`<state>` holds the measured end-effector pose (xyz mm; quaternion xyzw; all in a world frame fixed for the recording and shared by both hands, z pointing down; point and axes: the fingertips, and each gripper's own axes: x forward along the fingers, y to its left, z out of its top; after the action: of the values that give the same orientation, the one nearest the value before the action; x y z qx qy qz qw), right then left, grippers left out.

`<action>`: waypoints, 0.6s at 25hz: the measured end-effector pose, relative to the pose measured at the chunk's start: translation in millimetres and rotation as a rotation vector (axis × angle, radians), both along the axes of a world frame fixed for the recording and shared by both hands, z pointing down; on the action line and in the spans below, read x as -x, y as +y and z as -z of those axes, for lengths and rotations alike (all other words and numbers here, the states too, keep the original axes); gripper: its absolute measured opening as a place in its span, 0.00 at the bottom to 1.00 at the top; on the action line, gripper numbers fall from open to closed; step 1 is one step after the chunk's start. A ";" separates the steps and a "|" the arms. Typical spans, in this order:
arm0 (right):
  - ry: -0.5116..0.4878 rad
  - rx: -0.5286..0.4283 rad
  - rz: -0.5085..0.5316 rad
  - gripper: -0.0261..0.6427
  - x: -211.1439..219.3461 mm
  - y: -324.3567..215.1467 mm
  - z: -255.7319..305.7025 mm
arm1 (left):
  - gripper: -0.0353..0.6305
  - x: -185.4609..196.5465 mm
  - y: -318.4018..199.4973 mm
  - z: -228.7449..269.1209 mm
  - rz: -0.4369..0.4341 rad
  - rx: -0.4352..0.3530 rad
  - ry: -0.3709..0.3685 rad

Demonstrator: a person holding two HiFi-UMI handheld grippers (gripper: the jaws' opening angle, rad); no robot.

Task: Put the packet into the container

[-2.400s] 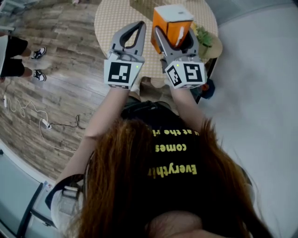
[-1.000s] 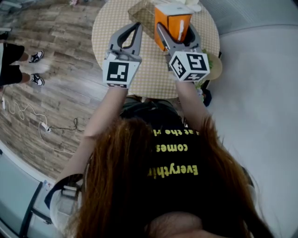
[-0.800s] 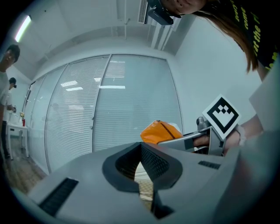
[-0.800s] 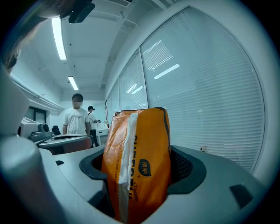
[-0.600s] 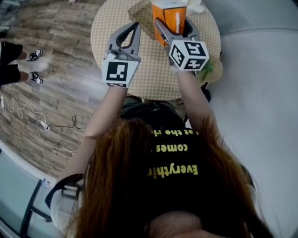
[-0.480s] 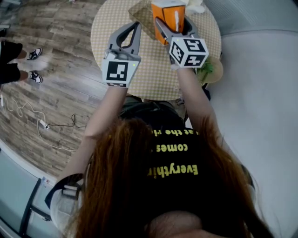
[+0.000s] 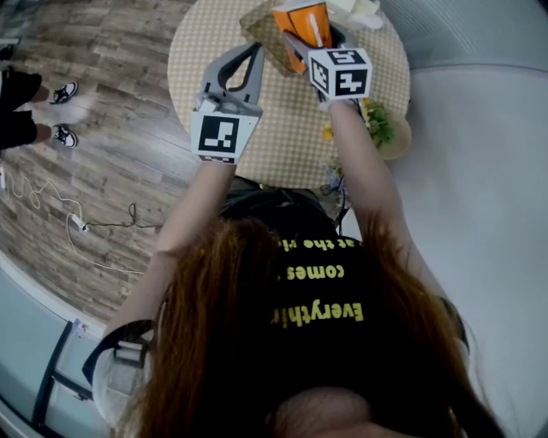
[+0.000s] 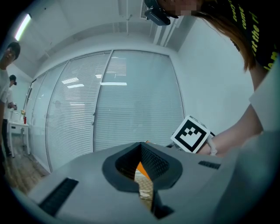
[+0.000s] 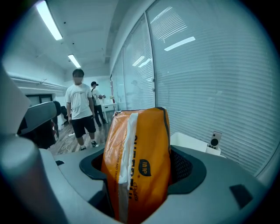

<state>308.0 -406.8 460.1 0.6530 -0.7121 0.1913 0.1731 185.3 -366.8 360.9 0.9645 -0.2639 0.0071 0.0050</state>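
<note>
An orange packet (image 7: 301, 19) with a white strip stands upright between the jaws of my right gripper (image 7: 315, 38), which is shut on it over the far side of the round table (image 7: 205, 51). In the right gripper view the packet (image 9: 138, 162) fills the gap of that gripper (image 9: 140, 173). A brownish container (image 7: 259, 24) lies on the table just left of the packet, partly hidden by it. My left gripper (image 7: 255, 50) hovers over the table to the left, jaws shut on nothing. In its own view the left gripper (image 8: 141, 146) shows the tips meeting.
White paper items (image 7: 355, 8) lie at the table's far edge. A small potted plant (image 7: 381, 128) stands right of the table. A person's shoes (image 7: 60, 90) and a cable (image 7: 77, 222) are on the wooden floor at left. People stand in the room (image 9: 81, 109).
My right gripper has carried the packet farther forward over the table, beside the container. The left gripper has hardly moved.
</note>
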 end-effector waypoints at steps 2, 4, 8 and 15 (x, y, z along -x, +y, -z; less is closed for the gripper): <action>0.004 0.028 0.010 0.59 -0.8 -3.8 -7.8 | 0.06 -0.6 -0.5 -0.7 0.001 0.004 0.000; 0.005 0.053 0.017 0.59 -1.7 -6.9 -15.3 | 0.06 -1.0 -1.0 -0.6 0.002 0.006 0.000; 0.006 0.104 0.027 0.59 -3.8 -12.5 -31.4 | 0.06 0.4 -1.0 -1.3 0.004 0.006 -0.002; 0.044 0.198 0.076 0.59 -3.7 -26.6 -61.4 | 0.06 6.7 2.4 -7.7 0.009 0.018 -0.010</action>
<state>311.7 -433.4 521.5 0.6092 -0.7099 0.2396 0.2597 178.6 -364.4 368.7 0.9632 -0.2681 0.0144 0.0121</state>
